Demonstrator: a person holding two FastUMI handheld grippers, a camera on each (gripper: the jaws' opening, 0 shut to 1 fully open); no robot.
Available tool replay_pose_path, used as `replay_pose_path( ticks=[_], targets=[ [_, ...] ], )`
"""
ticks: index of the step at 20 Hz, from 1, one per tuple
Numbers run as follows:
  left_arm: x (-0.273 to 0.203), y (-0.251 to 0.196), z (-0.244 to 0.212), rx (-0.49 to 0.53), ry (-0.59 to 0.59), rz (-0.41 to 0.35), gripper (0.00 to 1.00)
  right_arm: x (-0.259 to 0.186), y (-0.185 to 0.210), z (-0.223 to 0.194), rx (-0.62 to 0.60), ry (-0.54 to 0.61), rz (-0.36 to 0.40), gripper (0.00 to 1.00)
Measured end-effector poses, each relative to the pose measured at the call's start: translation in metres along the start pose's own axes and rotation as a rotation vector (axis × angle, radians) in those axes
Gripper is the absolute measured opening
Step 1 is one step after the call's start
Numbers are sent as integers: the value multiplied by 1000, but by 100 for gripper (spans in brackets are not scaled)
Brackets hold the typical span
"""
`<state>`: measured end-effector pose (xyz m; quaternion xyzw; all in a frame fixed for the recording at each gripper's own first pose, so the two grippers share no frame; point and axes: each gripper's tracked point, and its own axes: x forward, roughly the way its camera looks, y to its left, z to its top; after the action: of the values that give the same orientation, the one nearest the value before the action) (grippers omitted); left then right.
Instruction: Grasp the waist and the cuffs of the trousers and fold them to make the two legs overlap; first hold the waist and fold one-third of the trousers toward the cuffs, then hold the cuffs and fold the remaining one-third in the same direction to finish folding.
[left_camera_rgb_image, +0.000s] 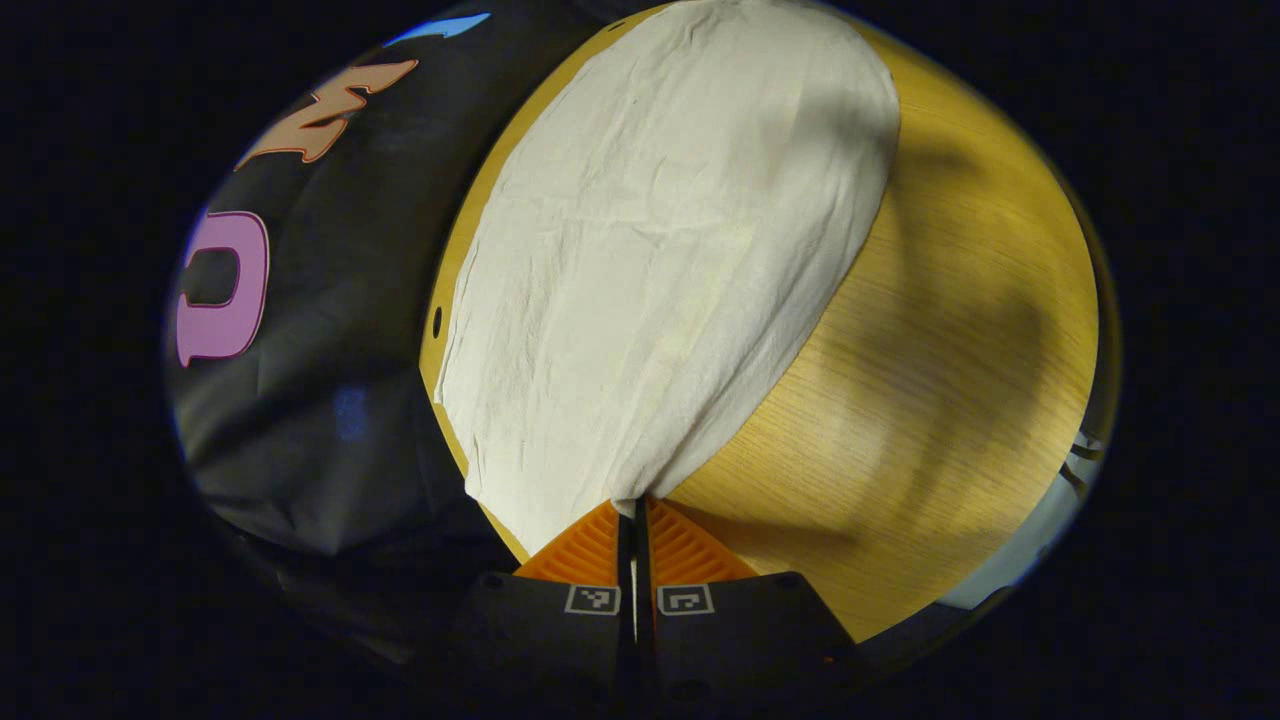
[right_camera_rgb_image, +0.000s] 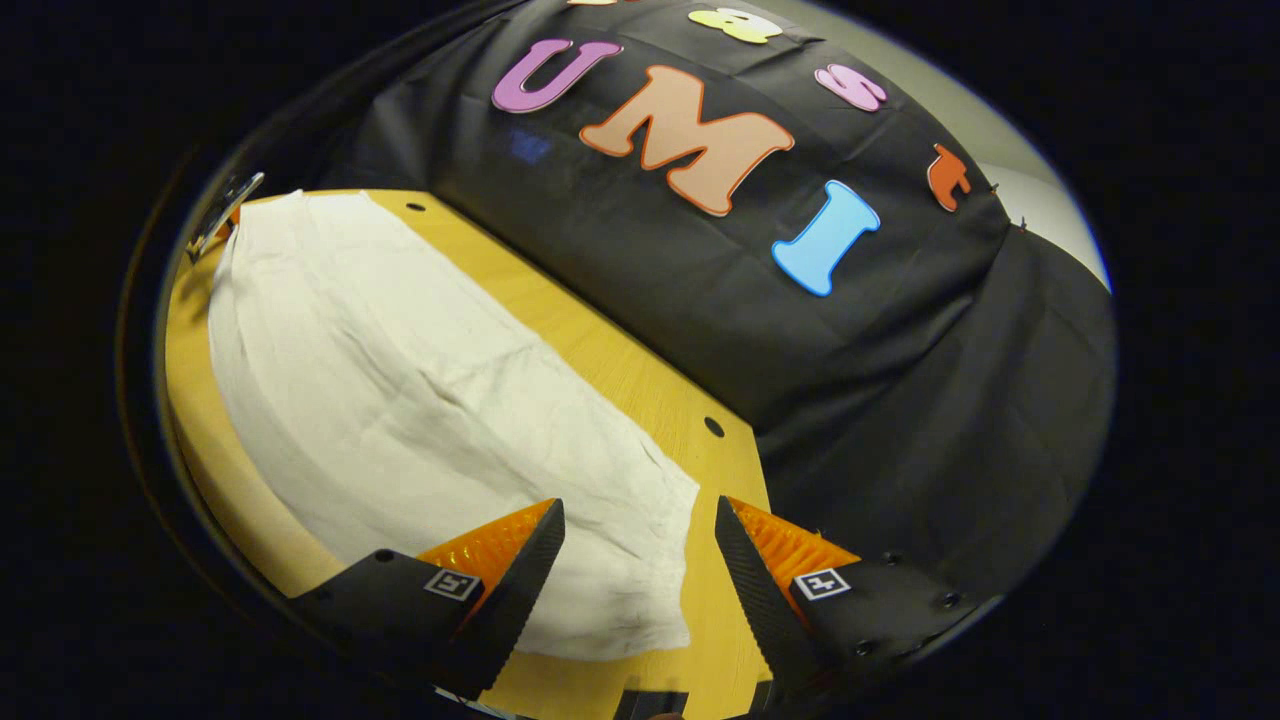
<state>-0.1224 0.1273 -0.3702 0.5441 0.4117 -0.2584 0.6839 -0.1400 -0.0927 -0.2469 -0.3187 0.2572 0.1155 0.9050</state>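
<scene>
Black cloth walled the booth behind a wooden desk (left_camera_rgb_image: 950, 330), filling the left of the left gripper view and the upper right of the right gripper view. White trousers (left_camera_rgb_image: 660, 250) lay spread flat on the desk, wrinkled, running from the bottom centre up to the top of the left gripper view. At the bottom centre of that view the left hand-held gripper (left_camera_rgb_image: 635, 510) was clamped narrow on the near edge of the trousers, both fingers pressed together with the fabric pinched between them. Shadows fell across the bare wood at the right.

In the right gripper view the trousers (right_camera_rgb_image: 400, 400) stretched from the upper left of the frame down to the bottom centre, lying along the desk (right_camera_rgb_image: 620, 370). The right hand-held gripper (right_camera_rgb_image: 640, 515) stood wide at the bottom of that view, its fingers apart, the near end of the trousers showing between them; contact with the cloth could not be told. A small dark hole (right_camera_rgb_image: 713, 427) marked the desk near its edge by the cloth.
</scene>
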Motion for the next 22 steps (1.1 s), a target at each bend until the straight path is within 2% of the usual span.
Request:
replay_pose_path(
  ticks=[11, 16, 20, 21, 22],
  targets=[
    [1, 1, 2, -6, 8, 31, 0, -16, 37, -73, -286, 92, 175, 98],
    [2, 0, 0, 0, 10, 39, 0, -22, 47, -101, -397, 141, 216, 98],
    [2, 1, 1, 16, 9, 43, 0, -13, 50, -100, -456, 135, 232, 99],
    [3, 1, 0, 17, 10, 46, 0, -9, 51, -98, -473, 130, 230, 94],
    [2, 1, 1, 16, 11, 49, 0, -6, 51, -94, -492, 123, 226, 94]
  ],
)
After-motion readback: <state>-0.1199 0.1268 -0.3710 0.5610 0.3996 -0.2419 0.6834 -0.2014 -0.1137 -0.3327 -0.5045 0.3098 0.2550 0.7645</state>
